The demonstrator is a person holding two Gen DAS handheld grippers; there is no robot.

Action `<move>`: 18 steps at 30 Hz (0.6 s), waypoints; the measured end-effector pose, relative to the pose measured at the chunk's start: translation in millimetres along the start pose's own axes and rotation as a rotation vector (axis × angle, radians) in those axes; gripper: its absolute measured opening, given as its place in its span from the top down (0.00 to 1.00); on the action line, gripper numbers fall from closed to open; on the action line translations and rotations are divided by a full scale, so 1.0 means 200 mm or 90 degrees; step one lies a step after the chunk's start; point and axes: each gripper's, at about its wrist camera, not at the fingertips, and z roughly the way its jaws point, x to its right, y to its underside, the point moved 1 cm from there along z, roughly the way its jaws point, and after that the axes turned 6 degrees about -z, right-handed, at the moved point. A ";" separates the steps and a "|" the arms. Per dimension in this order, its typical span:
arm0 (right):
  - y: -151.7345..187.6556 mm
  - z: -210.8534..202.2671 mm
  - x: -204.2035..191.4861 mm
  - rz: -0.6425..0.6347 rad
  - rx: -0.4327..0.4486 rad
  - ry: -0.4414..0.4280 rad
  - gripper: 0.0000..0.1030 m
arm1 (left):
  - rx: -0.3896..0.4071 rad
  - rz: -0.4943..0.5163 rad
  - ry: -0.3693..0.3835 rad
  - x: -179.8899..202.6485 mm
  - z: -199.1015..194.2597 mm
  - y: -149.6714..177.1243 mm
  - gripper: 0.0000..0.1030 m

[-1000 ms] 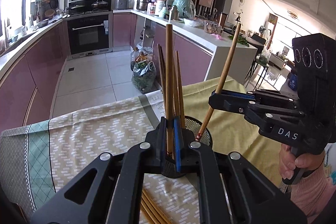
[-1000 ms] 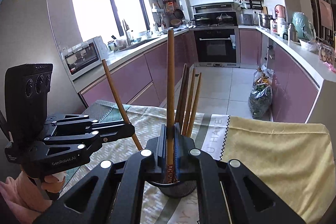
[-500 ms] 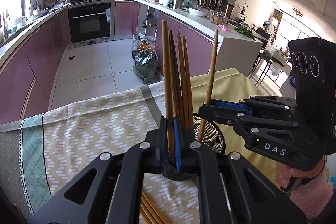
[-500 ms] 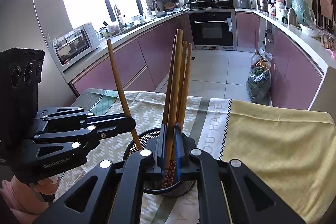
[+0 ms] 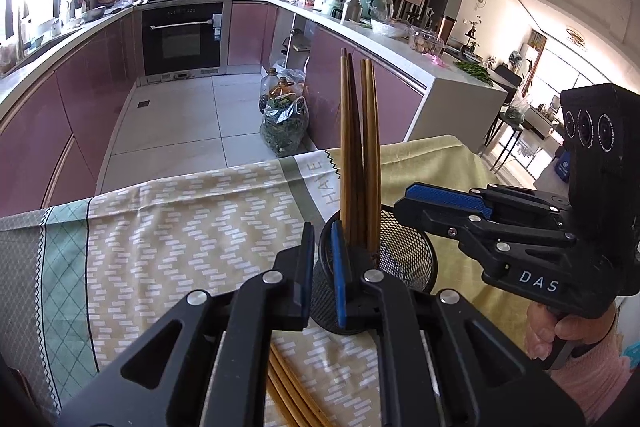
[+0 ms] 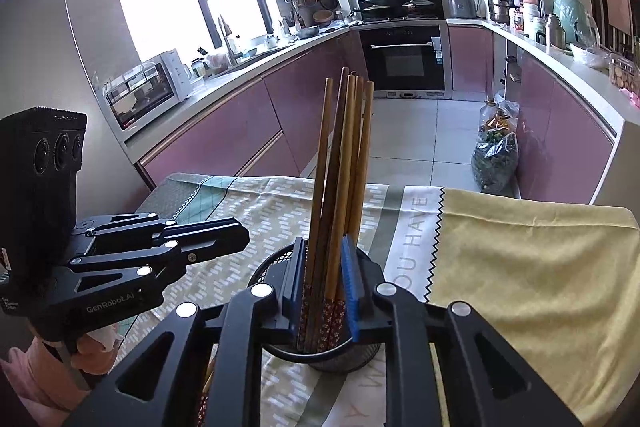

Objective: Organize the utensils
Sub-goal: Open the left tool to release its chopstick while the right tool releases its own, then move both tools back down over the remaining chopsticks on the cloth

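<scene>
On the cloth-covered table (image 5: 168, 227), both my grippers (image 5: 320, 263) (image 6: 322, 279) are opening around brown wooden chopsticks (image 6: 340, 187) standing in the black mesh cup (image 5: 404, 259); more chopsticks (image 5: 292, 399) lie at six o'clock.

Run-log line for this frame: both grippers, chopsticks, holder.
left gripper: opening, empty | right gripper: opening, wooden chopsticks between jaws | black wire-mesh holder: upright on patterned tablecloth, chopsticks standing inside

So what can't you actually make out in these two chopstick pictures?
- Loose chopsticks on the tablecloth, left wrist view: mostly under the left gripper and cut by the bottom edge, so the count is unclear.
- Standing chopsticks in the mesh holder, right wrist view: they overlap, and the right gripper covers their lower ends.
- Tablecloth lettering: partly behind that gripper.
</scene>
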 end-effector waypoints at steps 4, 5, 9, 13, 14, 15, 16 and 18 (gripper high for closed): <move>0.02 -0.07 -0.06 -0.015 0.019 -0.014 0.75 | 0.038 0.000 -0.020 -0.04 -0.12 0.07 0.80; 0.03 -0.09 -0.08 -0.021 0.026 -0.014 0.73 | 0.048 0.000 -0.023 -0.05 -0.15 0.09 0.77; 0.08 -0.19 -0.19 -0.060 0.052 -0.027 0.62 | 0.071 -0.005 -0.040 -0.12 -0.27 0.17 0.68; 0.16 -0.20 -0.27 -0.078 0.044 -0.052 0.59 | 0.064 0.002 -0.067 -0.17 -0.32 0.30 0.61; 0.18 -0.19 -0.29 -0.078 0.036 -0.061 0.57 | 0.059 0.002 -0.074 -0.18 -0.32 0.33 0.61; 0.21 -0.17 -0.30 -0.078 0.028 -0.065 0.57 | 0.052 0.002 -0.079 -0.19 -0.32 0.37 0.59; 0.24 -0.15 -0.31 -0.077 0.019 -0.068 0.57 | 0.044 0.000 -0.080 -0.20 -0.31 0.40 0.57; 0.29 -0.10 -0.32 -0.067 -0.004 -0.079 0.57 | 0.026 -0.008 -0.082 -0.23 -0.30 0.47 0.54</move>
